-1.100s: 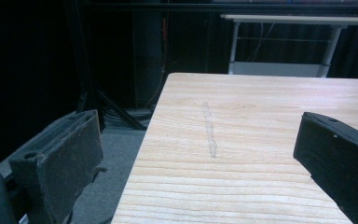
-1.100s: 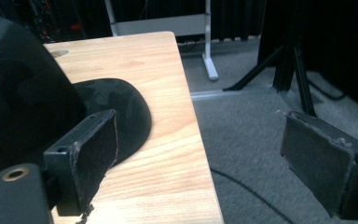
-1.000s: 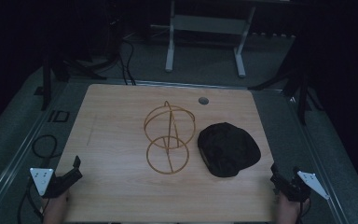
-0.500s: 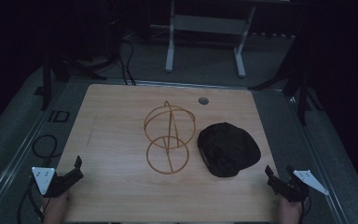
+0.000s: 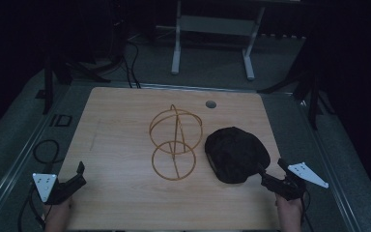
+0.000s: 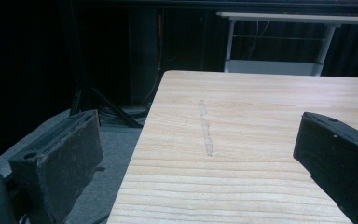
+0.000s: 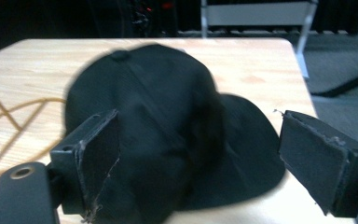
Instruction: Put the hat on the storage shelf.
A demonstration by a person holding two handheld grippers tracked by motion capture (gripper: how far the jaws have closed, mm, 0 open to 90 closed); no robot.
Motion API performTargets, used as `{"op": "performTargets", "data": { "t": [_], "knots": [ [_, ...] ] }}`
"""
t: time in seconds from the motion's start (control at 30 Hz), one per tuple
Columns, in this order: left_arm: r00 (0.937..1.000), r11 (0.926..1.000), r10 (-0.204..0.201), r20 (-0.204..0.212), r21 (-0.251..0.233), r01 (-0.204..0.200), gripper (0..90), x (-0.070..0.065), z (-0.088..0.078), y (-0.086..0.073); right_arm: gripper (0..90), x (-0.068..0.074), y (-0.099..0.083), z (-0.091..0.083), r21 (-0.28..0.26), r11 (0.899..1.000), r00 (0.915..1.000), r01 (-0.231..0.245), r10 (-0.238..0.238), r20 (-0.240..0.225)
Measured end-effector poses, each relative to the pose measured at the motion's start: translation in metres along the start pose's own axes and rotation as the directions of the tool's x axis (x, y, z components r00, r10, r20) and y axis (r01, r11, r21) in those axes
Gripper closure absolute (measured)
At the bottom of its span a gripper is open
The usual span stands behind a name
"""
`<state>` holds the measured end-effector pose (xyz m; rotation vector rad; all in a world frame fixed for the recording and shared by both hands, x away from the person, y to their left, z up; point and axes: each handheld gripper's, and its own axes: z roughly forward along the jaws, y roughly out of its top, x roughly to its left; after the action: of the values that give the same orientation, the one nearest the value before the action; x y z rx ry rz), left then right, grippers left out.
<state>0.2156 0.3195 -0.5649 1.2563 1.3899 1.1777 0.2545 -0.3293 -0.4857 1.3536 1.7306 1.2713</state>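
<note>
A black cap (image 5: pixel 234 153) lies on the right half of the wooden table (image 5: pixel 121 130); in the right gripper view the cap (image 7: pixel 168 126) is close in front of the jaws. My right gripper (image 5: pixel 271 173) is open just off the cap's near right edge, with its jaws (image 7: pixel 200 158) apart and nothing between them. A gold wire stand (image 5: pixel 175 142) with two hoops rests at the table's middle, left of the cap. My left gripper (image 5: pixel 79 175) is open at the table's near left corner, its jaws wide apart over bare wood (image 6: pixel 205 154).
A small round grommet (image 5: pixel 211 104) sits near the table's far edge. A white-legged desk frame (image 5: pixel 212 43) stands on the floor behind. Dark stands and cables lie left of the table (image 5: pixel 48 145). The table's left edge (image 6: pixel 140 140) drops to grey floor.
My right gripper has moved left and forward, from beyond the table's right corner to the cap's near edge. The left gripper has stayed in place.
</note>
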Motion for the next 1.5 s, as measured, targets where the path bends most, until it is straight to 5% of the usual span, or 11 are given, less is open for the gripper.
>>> {"op": "performTargets", "data": {
  "t": [0.37,0.63,0.77,0.97,1.13,1.2,1.3,1.5],
  "knots": [
    [1.0000,1.0000,0.002,0.007,0.001,-0.002,1.8,0.000,0.000,0.000,12.9,0.034,0.021,0.028,0.028,0.997,0.9920,0.077,-0.073,-0.103],
    [0.9998,1.0000,-0.004,0.018,0.004,0.004,1.8,0.001,0.000,0.000,10.7,0.056,0.012,0.053,0.060,0.991,0.9925,0.117,-0.119,0.029],
    [0.9997,1.0000,-0.007,0.025,0.004,0.007,1.8,0.001,0.000,0.000,9.9,0.068,0.007,0.061,0.069,0.980,0.9808,0.185,-0.189,0.049],
    [0.9995,0.9999,-0.012,0.029,0.004,0.012,1.8,0.001,0.000,0.000,10.1,0.082,0.000,0.068,0.097,0.956,0.9507,0.276,-0.286,0.119],
    [0.9995,0.9999,-0.012,0.031,0.004,0.012,1.8,0.001,0.000,0.000,28.2,0.091,-0.006,0.074,0.147,0.917,0.8932,0.371,-0.396,0.214],
    [0.9994,0.9999,-0.012,0.031,0.005,0.012,1.8,0.002,0.000,0.000,36.1,0.092,-0.007,0.074,0.159,0.893,0.8575,0.420,-0.448,0.252],
    [0.9994,0.9999,-0.013,0.031,0.007,0.013,1.8,0.002,0.000,0.000,44.7,0.093,-0.009,0.074,0.172,0.874,0.8329,0.454,-0.485,0.267],
    [0.9994,0.9999,-0.014,0.032,0.005,0.014,1.8,0.002,0.000,0.000,67.4,0.092,-0.010,0.073,0.182,0.855,0.8135,0.486,-0.519,0.263]
  ]
}}
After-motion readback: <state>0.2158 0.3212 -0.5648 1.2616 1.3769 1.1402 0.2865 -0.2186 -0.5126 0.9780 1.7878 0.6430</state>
